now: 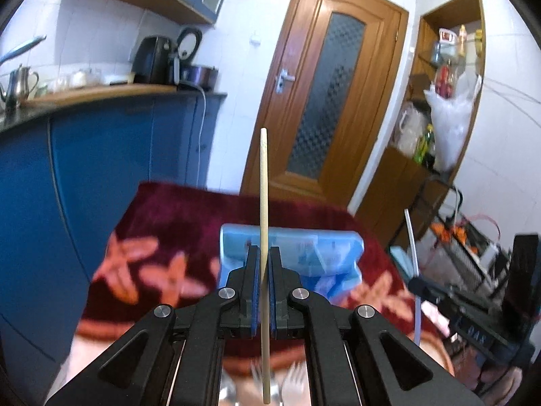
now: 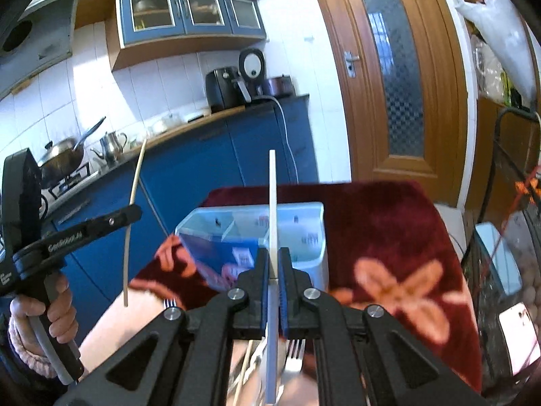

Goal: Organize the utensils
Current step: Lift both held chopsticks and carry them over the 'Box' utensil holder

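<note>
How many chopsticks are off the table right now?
2. A wooden chopstick is clamped in the left gripper; a white chopstick is clamped in the right gripper. More may lie hidden among the forks below.

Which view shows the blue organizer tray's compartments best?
Right wrist: the blue organizer tray shows its open top and inner dividers behind the white chopstick. Left wrist shows the tray blurred, with dividers unclear.

Bright daylight, motion blur, heavy fisheye bending, dark corners.
</note>
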Action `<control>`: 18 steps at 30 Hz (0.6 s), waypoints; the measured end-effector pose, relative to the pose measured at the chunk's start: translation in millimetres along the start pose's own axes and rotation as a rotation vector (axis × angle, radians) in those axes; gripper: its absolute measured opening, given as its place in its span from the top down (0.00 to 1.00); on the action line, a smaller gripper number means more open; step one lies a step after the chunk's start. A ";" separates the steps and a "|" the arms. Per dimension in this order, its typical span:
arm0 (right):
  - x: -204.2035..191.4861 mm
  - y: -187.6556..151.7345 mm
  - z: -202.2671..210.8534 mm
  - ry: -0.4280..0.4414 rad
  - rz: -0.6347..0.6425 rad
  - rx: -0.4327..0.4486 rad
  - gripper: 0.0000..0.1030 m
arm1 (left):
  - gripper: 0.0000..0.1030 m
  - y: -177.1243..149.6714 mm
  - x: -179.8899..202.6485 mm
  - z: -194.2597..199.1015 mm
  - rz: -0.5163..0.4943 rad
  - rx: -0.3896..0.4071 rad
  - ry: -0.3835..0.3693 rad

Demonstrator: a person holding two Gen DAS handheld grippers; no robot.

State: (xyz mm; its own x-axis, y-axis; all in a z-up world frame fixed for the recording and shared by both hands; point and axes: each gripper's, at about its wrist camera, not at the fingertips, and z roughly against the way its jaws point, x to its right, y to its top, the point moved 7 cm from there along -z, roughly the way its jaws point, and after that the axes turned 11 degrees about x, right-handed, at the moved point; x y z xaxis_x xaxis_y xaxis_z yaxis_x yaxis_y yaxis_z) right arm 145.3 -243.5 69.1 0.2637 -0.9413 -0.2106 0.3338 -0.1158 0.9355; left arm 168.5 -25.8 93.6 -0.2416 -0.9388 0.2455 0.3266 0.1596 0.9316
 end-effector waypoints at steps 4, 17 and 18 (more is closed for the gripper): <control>4.6 18.0 -18.2 0.013 -0.001 0.060 0.93 | 0.96 28.2 0.8 -20.1 -0.019 0.082 0.021; 12.5 43.2 -76.2 -0.008 0.072 0.216 0.93 | 0.96 49.1 -29.5 -95.4 0.003 0.222 0.122; 12.9 42.6 -80.9 -0.008 0.073 0.218 0.93 | 0.96 46.5 -30.9 -99.6 0.011 0.223 0.120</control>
State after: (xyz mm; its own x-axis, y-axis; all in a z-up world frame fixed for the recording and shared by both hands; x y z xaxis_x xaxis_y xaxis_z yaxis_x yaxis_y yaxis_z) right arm 236.2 -234.9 83.3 0.2722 -0.9522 -0.1383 0.1099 -0.1120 0.9876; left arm 282.1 -19.8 102.6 -0.1247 -0.9640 0.2348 0.1156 0.2209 0.9684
